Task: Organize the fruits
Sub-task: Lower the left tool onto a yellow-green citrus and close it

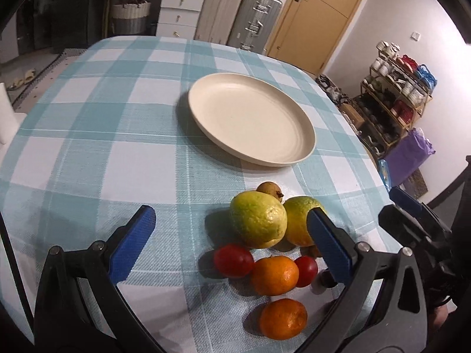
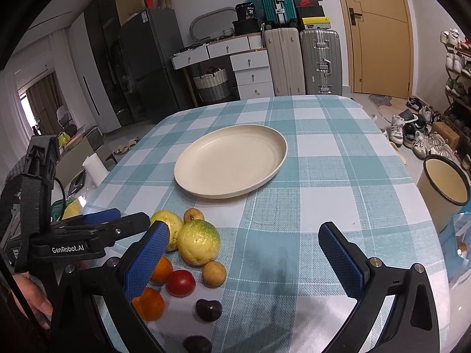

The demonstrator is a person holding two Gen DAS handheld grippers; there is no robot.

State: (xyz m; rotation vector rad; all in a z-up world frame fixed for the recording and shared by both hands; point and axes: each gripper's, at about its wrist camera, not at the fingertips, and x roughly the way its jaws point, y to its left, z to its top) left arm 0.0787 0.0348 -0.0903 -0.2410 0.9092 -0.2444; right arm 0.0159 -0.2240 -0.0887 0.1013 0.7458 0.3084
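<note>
A cream plate (image 1: 250, 117) (image 2: 232, 158) sits empty mid-table on the blue checked cloth. Before it lies a cluster of fruit: two yellow-green guavas (image 1: 259, 220) (image 2: 198, 242), a small brown fruit (image 1: 269, 189) (image 2: 214, 273), two red tomatoes (image 1: 233, 260) (image 2: 180, 283), two oranges (image 1: 274, 275) (image 2: 148, 304) and dark plums (image 2: 208, 309). My left gripper (image 1: 232, 247) is open, its jaws either side of the fruit cluster and above it. My right gripper (image 2: 244, 259) is open and empty, just right of the fruit; the left gripper (image 2: 117, 223) shows in the right wrist view.
A cream enamel mug (image 2: 444, 188) stands at the table's right edge. Suitcases (image 2: 303, 61), drawers (image 2: 250, 70) and a shoe rack (image 1: 391, 100) stand beyond the table. A purple bag (image 1: 409, 153) lies on the floor to the right.
</note>
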